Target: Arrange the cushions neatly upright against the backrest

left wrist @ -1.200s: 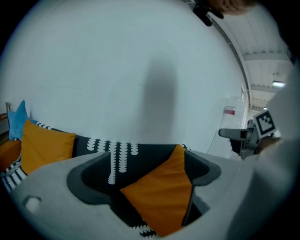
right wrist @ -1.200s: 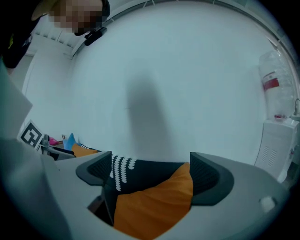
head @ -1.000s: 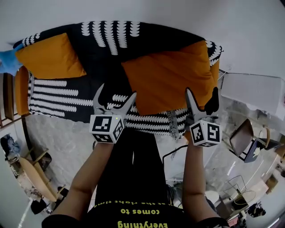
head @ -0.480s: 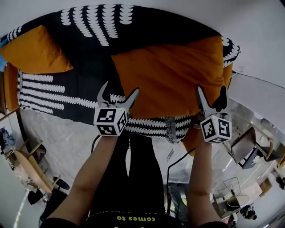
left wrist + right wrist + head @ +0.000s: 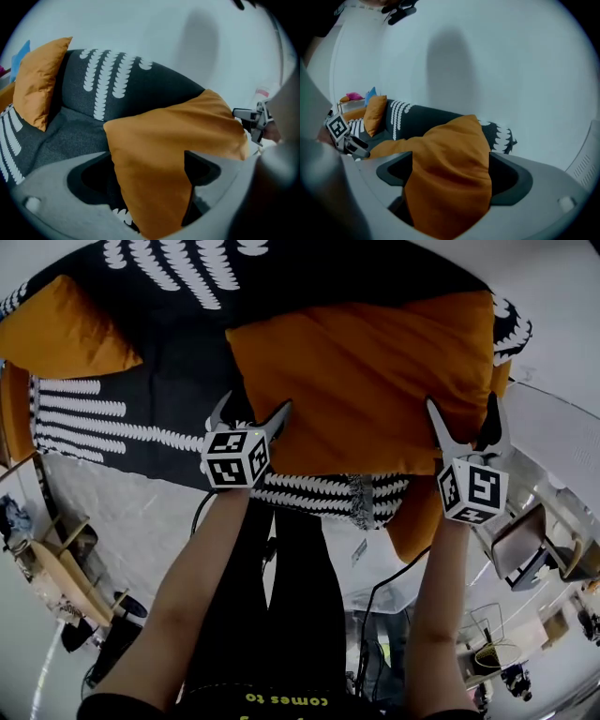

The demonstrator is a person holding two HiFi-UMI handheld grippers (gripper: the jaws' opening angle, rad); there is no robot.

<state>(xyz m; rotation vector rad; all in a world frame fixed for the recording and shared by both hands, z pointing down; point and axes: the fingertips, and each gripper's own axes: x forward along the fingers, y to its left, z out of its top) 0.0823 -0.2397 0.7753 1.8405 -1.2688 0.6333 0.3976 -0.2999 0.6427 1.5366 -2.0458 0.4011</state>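
Orange fabric of the large cushion (image 5: 366, 381) fills the space ahead of both claws. Both bare forearms reach straight forward and well apart, marker cubes facing up.

The left claw (image 5: 253, 411) stands with its jaws wide apart around the cushion's near left corner. In the left gripper view the fabric lies against the right-hand jaw, and a dark gap shows at the other. The right claw (image 5: 466, 416) is also spread wide, at the cushion's near right corner. In the right gripper view the fabric spans the whole gap between its jaws and rises to a peak beyond them.

This cushion lies slanted on the sofa (image 5: 178, 381), which is black with white scalloped stripes. Its far edge is up at the backrest (image 5: 309, 277) beyond the claws, and its near edge is at the seat's front.

A smaller orange cushion (image 5: 66, 329) sits far to the left of the left claw. It stands on edge, leaning in the sofa's far left corner.
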